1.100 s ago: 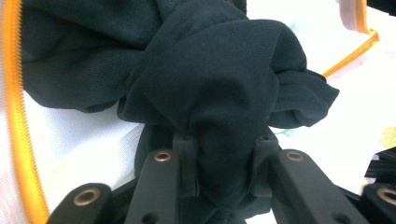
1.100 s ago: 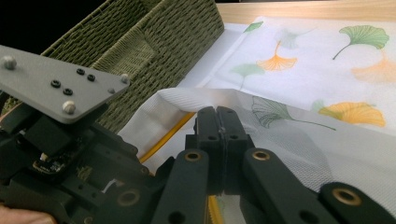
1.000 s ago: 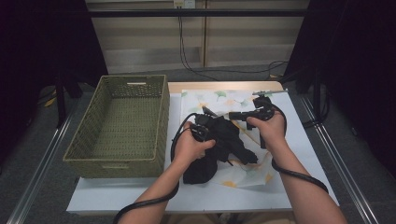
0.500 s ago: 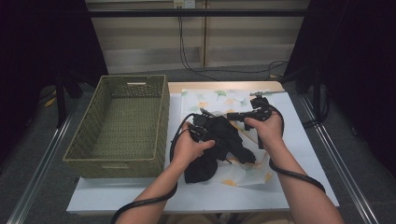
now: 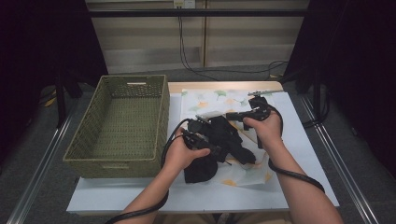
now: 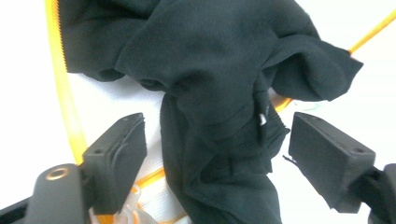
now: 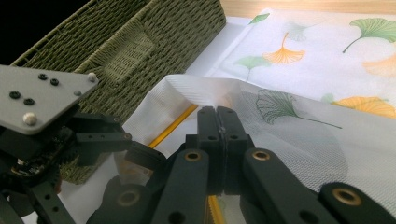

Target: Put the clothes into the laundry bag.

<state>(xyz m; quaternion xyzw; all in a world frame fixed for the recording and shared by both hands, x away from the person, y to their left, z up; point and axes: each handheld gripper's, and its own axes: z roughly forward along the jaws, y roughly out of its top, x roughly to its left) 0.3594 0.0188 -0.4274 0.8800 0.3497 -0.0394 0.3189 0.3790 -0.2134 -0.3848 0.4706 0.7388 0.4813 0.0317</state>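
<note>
Table (image 5: pixel 308 140) in high view: your left gripper (image 5: pixel 201 140) over crumpled black cloth (image 5: pixel 224 140) on white leaf-print mesh bag (image 5: pixel 210 100); green woven basket (image 5: pixel 121 121) just left, bare room right. Left gripper view: jaws just opened, spread, cloth between, untouched. Right gripper view: your right gripper (image 7: pixel 217 122) pressed together, pinching bag's orange-zippered edge, lifted.

Left claw (image 6: pixel 215 154) has just been opening (jaws wide apart); right claw (image 7: pixel 217 116) is pressed closed.
</note>
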